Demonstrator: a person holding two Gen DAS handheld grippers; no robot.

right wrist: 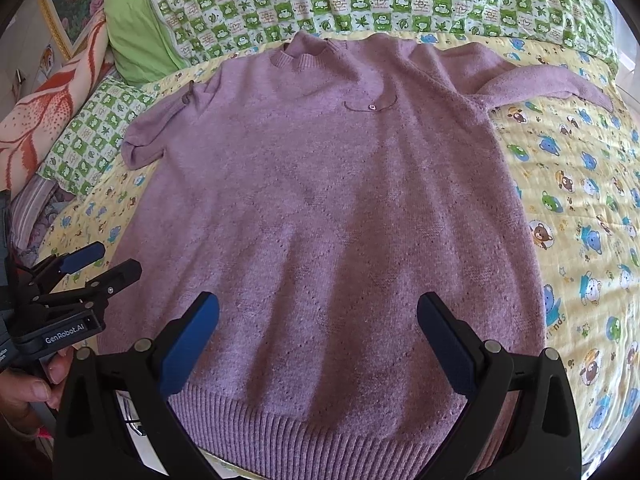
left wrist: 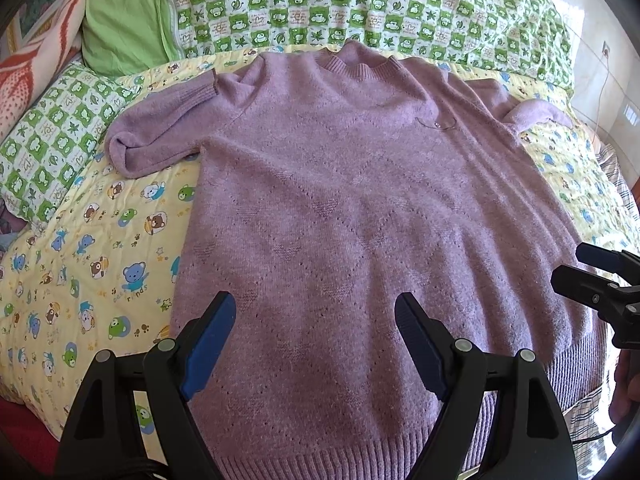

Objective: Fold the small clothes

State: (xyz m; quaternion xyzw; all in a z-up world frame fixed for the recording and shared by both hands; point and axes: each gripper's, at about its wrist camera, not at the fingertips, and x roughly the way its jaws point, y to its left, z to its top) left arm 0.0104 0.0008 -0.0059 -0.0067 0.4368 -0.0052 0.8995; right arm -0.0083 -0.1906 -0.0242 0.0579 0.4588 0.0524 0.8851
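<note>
1. Left sleeve of the fuzzy mauve knit sweater (left wrist: 340, 208) lay doubled back on itself, cuff up by the shoulder. Risk: fold over it as-is and a lump gets trapped.
2. Left gripper (left wrist: 314, 344) hovered over the ribbed hem, fingers spread wide, grasping nothing.
3. Sweater was face up and mostly flat on the yellow bear-print quilt (left wrist: 100, 264) on the bed, collar toward the green checked pillows (left wrist: 360, 4), hem nearest the grippers.
4. Right gripper (right wrist: 318, 344) was also over the hem, fingers released, empty.
5. Right sleeve stuck out sideways, partly twisted. Risk: it drags and skews the fold.
6. Judgement: loose, soft knit; a shallow pinch could slip or snag.
</note>
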